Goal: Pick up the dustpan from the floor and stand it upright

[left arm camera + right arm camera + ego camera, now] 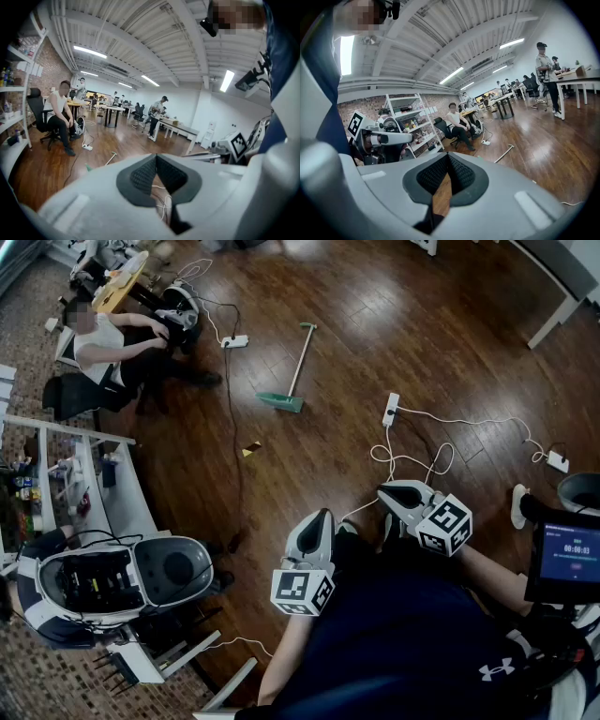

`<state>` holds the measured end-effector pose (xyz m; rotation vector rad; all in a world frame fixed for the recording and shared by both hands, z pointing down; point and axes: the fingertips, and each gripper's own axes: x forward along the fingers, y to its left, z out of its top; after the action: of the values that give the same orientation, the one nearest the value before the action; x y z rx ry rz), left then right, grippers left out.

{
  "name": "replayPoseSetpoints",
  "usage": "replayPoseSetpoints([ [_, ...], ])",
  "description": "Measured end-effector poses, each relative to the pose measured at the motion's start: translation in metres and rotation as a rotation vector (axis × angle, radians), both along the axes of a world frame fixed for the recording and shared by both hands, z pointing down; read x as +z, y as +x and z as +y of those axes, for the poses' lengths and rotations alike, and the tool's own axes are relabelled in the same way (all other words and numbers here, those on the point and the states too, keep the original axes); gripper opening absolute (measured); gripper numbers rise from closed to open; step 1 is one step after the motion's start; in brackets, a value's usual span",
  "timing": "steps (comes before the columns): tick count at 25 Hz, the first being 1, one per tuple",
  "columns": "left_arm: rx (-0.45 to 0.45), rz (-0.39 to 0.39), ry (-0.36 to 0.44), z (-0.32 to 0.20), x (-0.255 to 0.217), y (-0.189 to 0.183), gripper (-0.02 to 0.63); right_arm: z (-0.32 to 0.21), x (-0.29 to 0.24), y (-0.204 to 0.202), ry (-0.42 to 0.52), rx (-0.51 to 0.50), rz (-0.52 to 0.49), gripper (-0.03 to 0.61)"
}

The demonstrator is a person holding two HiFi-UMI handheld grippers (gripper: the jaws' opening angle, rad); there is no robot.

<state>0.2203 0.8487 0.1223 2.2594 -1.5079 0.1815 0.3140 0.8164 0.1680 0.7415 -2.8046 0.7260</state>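
The dustpan [284, 400] is green with a long pale handle and lies flat on the dark wooden floor, far ahead of me in the head view. It also shows small in the left gripper view, where the dustpan [108, 160] lies beyond the jaws, and in the right gripper view the dustpan's handle [504, 153] is seen. My left gripper [322, 516] is shut and holds nothing. My right gripper [384, 491] is shut too, with nothing between its pads. Both are held close to my body, well short of the dustpan.
A white power strip [391, 410] and looping cables [412, 460] lie on the floor between me and the dustpan. A seated person [117, 343] is at the far left by another power strip [234, 341]. White shelves [89, 479] and a grey machine [127, 576] stand at the left.
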Motion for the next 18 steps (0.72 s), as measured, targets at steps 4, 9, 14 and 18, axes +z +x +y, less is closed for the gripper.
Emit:
replayPoseSetpoints([
  [4,-0.012,0.011,-0.013,-0.024,0.007,-0.021,0.005,-0.025,0.011,-0.007,-0.032,0.028,0.019,0.011],
  [9,0.009,0.052,0.008,-0.084,0.013,-0.044,0.005,-0.075,0.016,-0.03,-0.018,0.046,0.072,0.011],
  [14,0.057,0.118,0.036,-0.158,0.007,-0.076,0.005,-0.141,0.001,-0.06,0.007,0.092,0.126,0.011],
  [18,0.092,0.128,0.035,-0.206,0.007,-0.11,0.005,-0.189,-0.007,-0.085,0.019,0.13,0.176,0.011],
])
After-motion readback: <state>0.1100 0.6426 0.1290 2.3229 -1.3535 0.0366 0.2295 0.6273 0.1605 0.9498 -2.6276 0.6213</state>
